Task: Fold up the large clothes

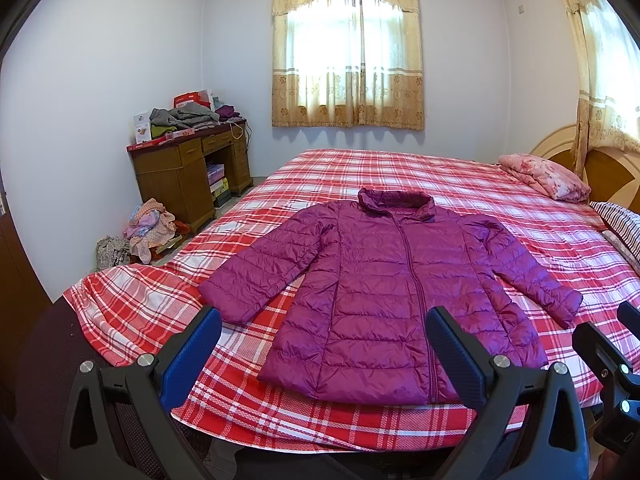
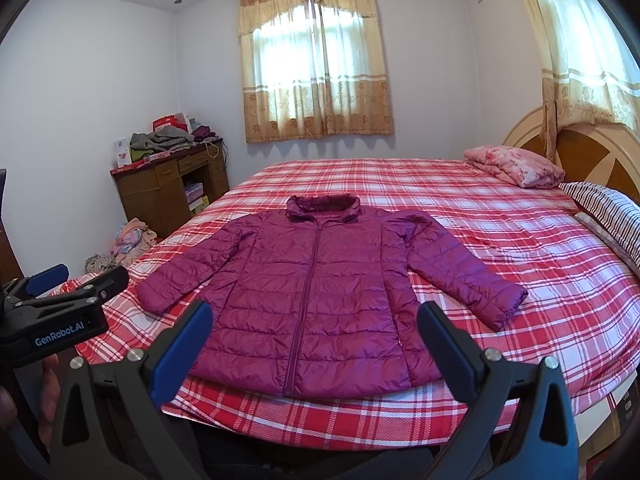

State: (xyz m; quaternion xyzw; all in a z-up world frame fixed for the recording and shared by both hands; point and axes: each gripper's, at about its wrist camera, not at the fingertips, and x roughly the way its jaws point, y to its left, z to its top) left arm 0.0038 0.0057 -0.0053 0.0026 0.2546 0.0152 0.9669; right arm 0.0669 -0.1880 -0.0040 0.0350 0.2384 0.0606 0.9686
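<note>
A magenta quilted puffer jacket (image 1: pixel 384 300) lies flat and zipped on the red plaid bed (image 1: pixel 460 176), collar away from me, both sleeves spread out to the sides. It also shows in the right wrist view (image 2: pixel 316 296). My left gripper (image 1: pixel 324 320) is open and empty, hovering before the jacket's hem near the bed's front edge. My right gripper (image 2: pixel 316 316) is open and empty, also in front of the hem. The right gripper's body shows at the right edge of the left wrist view.
A folded pink floral quilt (image 2: pixel 516 166) and a striped pillow (image 2: pixel 604 208) lie by the headboard at the right. A wooden desk (image 1: pixel 188 176) piled with clothes stands at the far left, with a heap of clothes (image 1: pixel 148 232) on the floor.
</note>
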